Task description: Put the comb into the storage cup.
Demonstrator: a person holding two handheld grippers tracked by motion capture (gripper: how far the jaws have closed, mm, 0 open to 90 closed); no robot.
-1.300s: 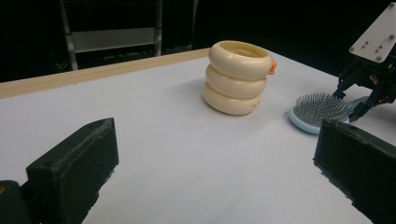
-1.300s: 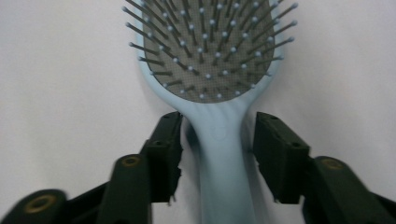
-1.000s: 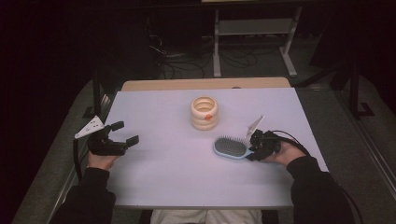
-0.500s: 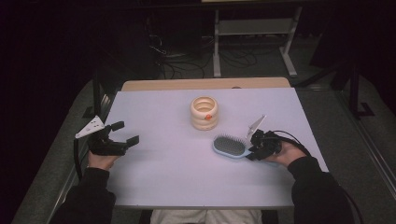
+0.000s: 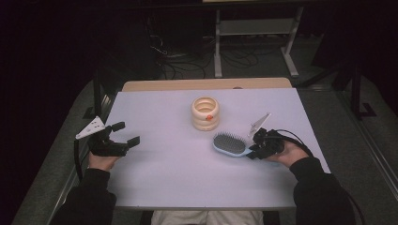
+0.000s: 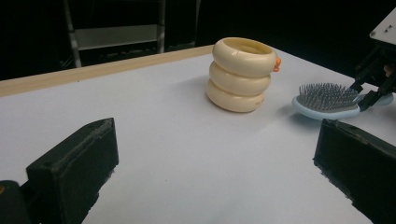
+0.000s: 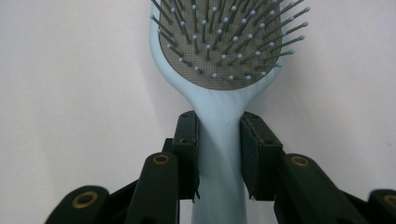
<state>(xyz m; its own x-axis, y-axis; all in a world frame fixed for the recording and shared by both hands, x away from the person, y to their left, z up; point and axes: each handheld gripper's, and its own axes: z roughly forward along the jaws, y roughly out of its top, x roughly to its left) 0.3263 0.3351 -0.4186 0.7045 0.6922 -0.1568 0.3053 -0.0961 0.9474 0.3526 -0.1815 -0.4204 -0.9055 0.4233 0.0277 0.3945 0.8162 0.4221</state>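
1 hairbrush (image 5: 230, 143) in right tool (image 5: 256, 146); 1 ring stack (image 5: 205, 113); left tool (image 5: 126, 133) agape.

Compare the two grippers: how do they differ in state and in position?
The left gripper has its jaws wide apart with nothing between them; the right gripper has its jaws closed on the handle of the blue hairbrush. The left one sits near the table's left edge, far from the cream ring stack; the right one sits toward the right edge. Both are black and hand-held.

A dim lab or workshop: a bare white table (image 5: 178, 178), cables (image 5: 173, 61) loose on the grey floor (image 5: 338, 122), a metal stand (image 5: 256, 33) beyond.
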